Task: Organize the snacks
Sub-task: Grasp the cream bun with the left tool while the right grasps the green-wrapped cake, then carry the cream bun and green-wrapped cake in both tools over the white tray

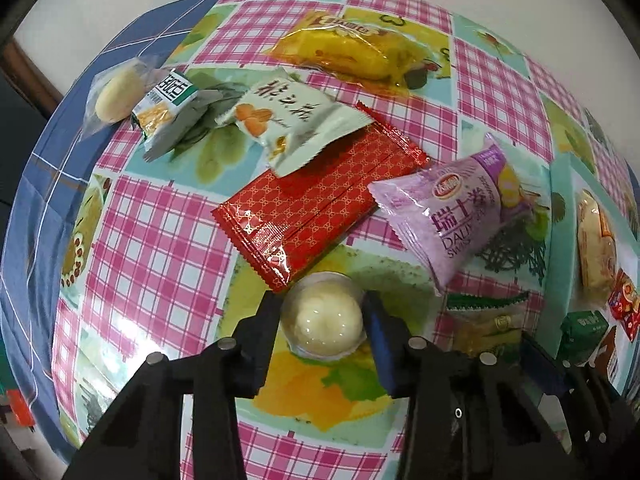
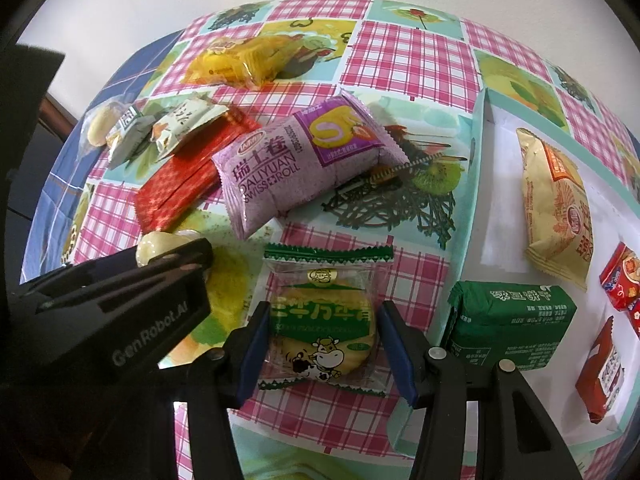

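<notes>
A round pale pastry in a clear cup (image 1: 324,316) stands on the checked tablecloth (image 1: 160,240), and my left gripper (image 1: 322,304) is shut on it, one finger pressed on each side. In the right wrist view, the same left gripper (image 2: 160,280) shows at the left with the pastry (image 2: 154,244) at its tip. My right gripper (image 2: 324,314) is shut on a clear biscuit packet with green edges and a cartoon cow (image 2: 316,344), which lies flat on the cloth. That biscuit packet (image 1: 488,320) also shows low at the right in the left wrist view.
A shallow white box with a teal rim (image 2: 480,152) at the right holds a yellow packet (image 2: 556,208), a green packet (image 2: 512,320) and red packets (image 2: 600,372). Purple Swiss roll (image 1: 452,208), red packet (image 1: 320,200), white packet (image 1: 288,120) and yellow packet (image 1: 348,52) lie on the cloth. Blue cloth (image 1: 48,160) marks the left edge.
</notes>
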Demonstrator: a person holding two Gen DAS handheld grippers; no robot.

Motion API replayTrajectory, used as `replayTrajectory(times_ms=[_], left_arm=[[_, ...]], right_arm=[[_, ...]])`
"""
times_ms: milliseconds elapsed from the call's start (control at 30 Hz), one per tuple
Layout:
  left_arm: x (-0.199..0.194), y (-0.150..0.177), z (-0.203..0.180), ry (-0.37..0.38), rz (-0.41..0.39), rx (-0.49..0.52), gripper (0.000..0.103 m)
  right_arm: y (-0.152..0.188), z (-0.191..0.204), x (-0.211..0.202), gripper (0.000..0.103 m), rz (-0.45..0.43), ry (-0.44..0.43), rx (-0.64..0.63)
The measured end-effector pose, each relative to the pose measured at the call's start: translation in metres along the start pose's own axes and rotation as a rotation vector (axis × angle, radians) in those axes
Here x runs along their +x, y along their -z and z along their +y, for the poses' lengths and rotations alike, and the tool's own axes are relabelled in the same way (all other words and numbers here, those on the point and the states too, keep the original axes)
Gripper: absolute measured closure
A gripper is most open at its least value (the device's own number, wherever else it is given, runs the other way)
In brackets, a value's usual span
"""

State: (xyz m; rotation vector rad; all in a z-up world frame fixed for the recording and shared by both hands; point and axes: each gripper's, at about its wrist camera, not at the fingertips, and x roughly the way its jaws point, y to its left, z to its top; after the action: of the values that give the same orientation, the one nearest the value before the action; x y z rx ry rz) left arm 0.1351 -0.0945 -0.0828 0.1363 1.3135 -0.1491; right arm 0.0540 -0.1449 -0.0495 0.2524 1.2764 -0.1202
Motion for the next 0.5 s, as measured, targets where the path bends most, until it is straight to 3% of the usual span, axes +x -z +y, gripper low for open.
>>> replayTrajectory(times_ms=[500], left_arm=[[-0.034,0.017,0.038,0.028,-0.007,-0.023,0.065]], right_arm=[[-0.003,-0.009,-0.007,0.05,0.007,-0.026,0.046]])
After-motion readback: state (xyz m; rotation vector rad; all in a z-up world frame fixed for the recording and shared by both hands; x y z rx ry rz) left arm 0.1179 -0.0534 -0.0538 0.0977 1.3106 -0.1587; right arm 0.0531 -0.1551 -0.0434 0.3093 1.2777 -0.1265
